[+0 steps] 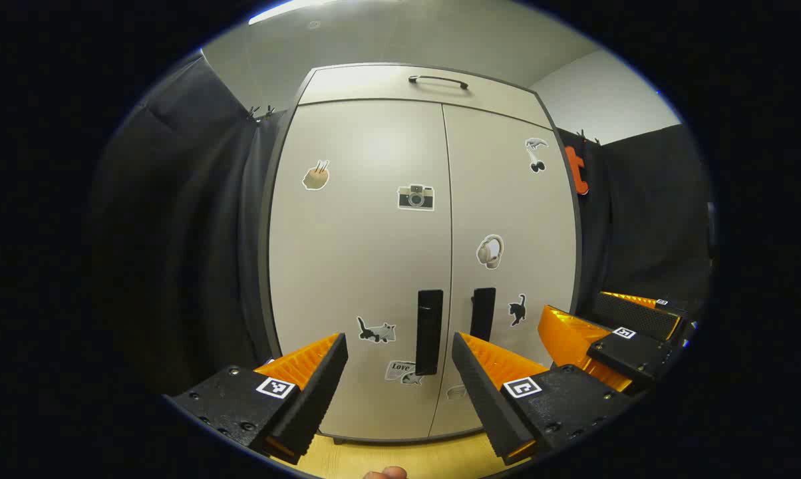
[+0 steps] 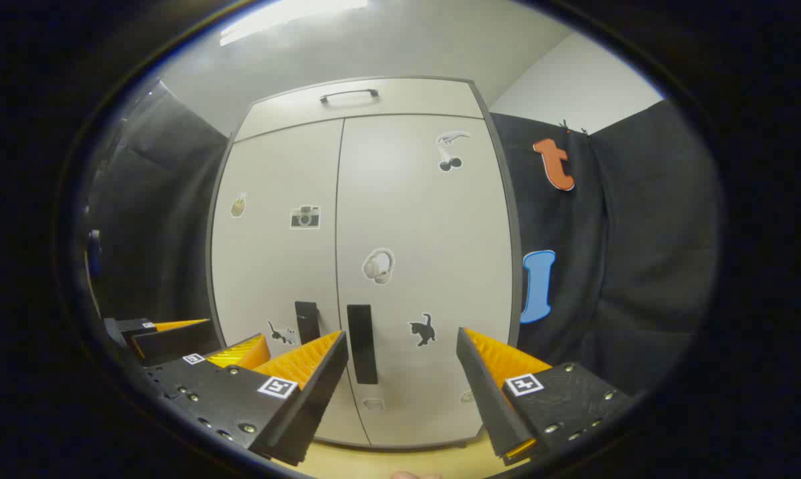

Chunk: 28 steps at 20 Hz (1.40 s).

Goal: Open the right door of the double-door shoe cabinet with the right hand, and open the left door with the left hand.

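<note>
Both grippers, left [image 1: 399, 352] and right [image 2: 400, 349], jaws apart, before closed shoe cabinet [image 1: 374, 266] doors.

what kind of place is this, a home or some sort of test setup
Most likely a staged recording booth, not a home: black cloth wall hangs around a pale double-door shoe cabinet with black bar handles, standing on a light wooden surface.

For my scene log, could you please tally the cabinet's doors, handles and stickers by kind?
Doors: 2, left door, right door
Handles: 3, top handle, left handle, right handle
Stickers: 8, e.g. camera sticker
Total: 13
</note>
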### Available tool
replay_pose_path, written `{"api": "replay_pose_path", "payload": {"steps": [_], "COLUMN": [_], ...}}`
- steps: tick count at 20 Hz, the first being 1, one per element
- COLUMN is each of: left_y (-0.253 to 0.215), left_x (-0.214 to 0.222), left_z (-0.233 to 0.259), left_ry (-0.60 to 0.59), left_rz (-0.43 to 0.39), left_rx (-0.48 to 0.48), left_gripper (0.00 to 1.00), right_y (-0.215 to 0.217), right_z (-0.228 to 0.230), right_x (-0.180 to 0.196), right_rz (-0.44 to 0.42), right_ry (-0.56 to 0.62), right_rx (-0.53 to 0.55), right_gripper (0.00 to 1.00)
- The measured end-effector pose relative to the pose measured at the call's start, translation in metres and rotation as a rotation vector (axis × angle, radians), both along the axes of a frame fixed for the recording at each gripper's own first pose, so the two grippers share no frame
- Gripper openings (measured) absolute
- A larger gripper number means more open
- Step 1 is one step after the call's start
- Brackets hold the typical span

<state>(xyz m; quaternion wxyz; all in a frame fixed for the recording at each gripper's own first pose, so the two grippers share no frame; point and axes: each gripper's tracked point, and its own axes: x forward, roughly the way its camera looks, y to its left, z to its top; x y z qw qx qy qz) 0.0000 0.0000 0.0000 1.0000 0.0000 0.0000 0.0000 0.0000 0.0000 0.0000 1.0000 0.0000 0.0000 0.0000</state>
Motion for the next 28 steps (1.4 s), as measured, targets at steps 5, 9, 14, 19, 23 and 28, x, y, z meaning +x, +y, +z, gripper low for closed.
{"api": "replay_pose_path", "payload": {"steps": [5,9,14,19,23,28], "left_y": [0.010,0.018,0.028,0.042,0.059,0.084], "left_x": [0.005,0.008,0.012,0.012,0.007,0.002], "left_z": [-0.002,-0.004,-0.007,-0.010,-0.014,-0.016], "left_ry": [0.005,0.008,0.012,0.021,0.033,0.049], "left_rz": [0.021,0.034,0.046,0.067,0.095,0.151], "left_rx": [0.018,0.013,0.011,0.016,0.017,0.020], "left_gripper": [0.98,0.98,0.98,0.98,0.98,1.00], "right_y": [0.002,0.010,0.019,0.033,0.040,0.054], "right_z": [-0.005,-0.007,-0.014,-0.034,-0.055,-0.072], "right_x": [0.008,0.013,0.022,0.049,0.077,0.097], "right_rz": [-0.004,0.006,0.009,0.011,0.003,0.035], "right_ry": [0.012,0.012,0.024,0.074,0.131,0.185], "right_rx": [0.010,0.008,0.001,-0.005,-0.009,0.006], "right_gripper": [0.98,0.97,0.98,0.97,0.77,0.69]}}
